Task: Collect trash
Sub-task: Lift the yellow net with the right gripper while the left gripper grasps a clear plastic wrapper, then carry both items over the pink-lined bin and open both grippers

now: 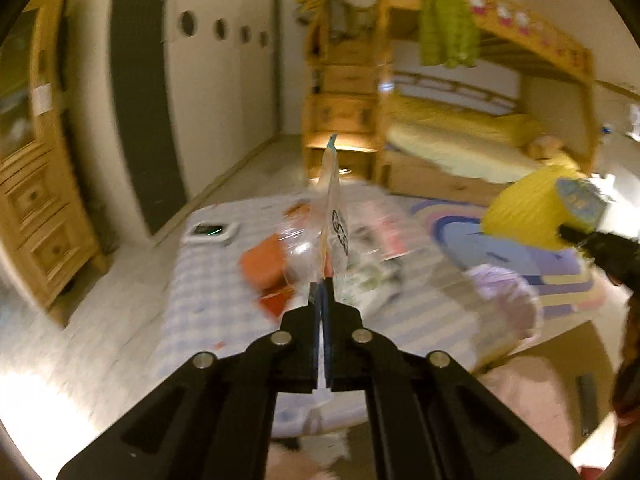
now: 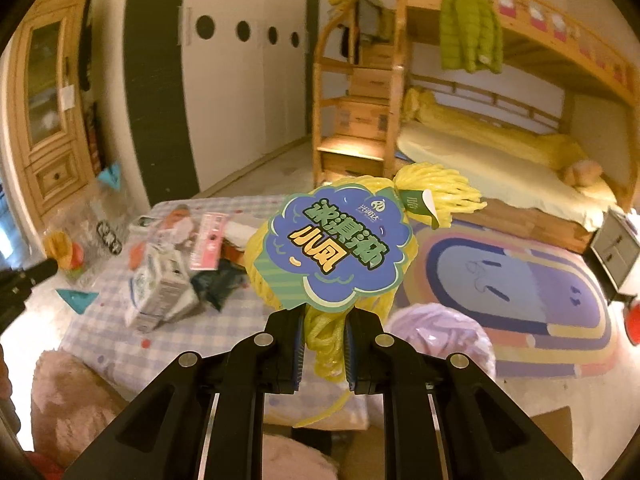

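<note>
Bedroom floor, checked mat (image 2: pixel 224 320) strewn with trash. Left gripper (image 1: pixel 326 284) has its fingers clamped together on a clear wrapper (image 1: pixel 334 216) rising ahead of them; that thin film could slip free. Right gripper (image 2: pixel 323 320) pinches a yellow net bag (image 2: pixel 320 332), whose loose mesh might snag; a lilac bag (image 2: pixel 444 332) waits just right of these fingers.

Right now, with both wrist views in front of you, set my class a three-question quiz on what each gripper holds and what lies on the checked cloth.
1. True or false: the right gripper is shut on a yellow mesh net bag with a blue cloud-shaped label.
2. What does the left gripper pinch?
A. clear plastic wrapper
B. green jacket
3. Fill in: the white carton lies on the ____ cloth.

Key: 1 true; 2 A; 3 checked.
</note>
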`<state>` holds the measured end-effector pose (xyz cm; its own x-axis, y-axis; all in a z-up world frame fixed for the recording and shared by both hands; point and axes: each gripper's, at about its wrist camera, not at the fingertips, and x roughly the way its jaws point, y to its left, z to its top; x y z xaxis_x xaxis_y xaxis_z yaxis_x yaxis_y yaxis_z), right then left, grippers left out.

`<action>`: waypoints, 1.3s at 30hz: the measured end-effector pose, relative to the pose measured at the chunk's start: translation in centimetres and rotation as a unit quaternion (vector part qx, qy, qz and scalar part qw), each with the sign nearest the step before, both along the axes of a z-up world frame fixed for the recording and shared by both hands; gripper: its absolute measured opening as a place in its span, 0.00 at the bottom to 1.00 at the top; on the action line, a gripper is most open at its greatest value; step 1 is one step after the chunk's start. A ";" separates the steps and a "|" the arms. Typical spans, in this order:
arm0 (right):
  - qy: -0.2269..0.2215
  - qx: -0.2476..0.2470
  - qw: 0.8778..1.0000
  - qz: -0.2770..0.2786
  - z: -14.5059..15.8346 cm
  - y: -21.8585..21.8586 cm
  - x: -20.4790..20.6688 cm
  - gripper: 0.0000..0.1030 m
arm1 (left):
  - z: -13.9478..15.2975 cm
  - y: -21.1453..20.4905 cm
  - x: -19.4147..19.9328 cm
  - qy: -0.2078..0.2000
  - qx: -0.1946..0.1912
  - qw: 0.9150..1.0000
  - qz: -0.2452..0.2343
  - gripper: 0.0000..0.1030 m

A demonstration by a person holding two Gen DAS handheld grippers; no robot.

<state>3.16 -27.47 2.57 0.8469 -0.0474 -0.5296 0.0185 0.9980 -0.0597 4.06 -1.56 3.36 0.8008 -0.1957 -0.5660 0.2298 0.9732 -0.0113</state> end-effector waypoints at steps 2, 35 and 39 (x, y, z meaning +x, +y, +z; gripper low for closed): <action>0.004 -0.003 1.000 -0.018 -0.3 -1.4 -0.5 0.16 | 0.3 -2.8 0.2 -0.006 -0.002 0.999 -0.034 0.00; 0.157 -0.005 0.972 -0.175 -12.6 -16.8 5.8 0.43 | -6.2 -30.2 11.5 0.062 0.021 0.965 -0.256 0.40; 0.173 0.006 0.969 -0.179 -13.5 -17.1 6.4 0.50 | -5.6 -28.7 11.9 0.066 0.008 0.970 -0.236 0.40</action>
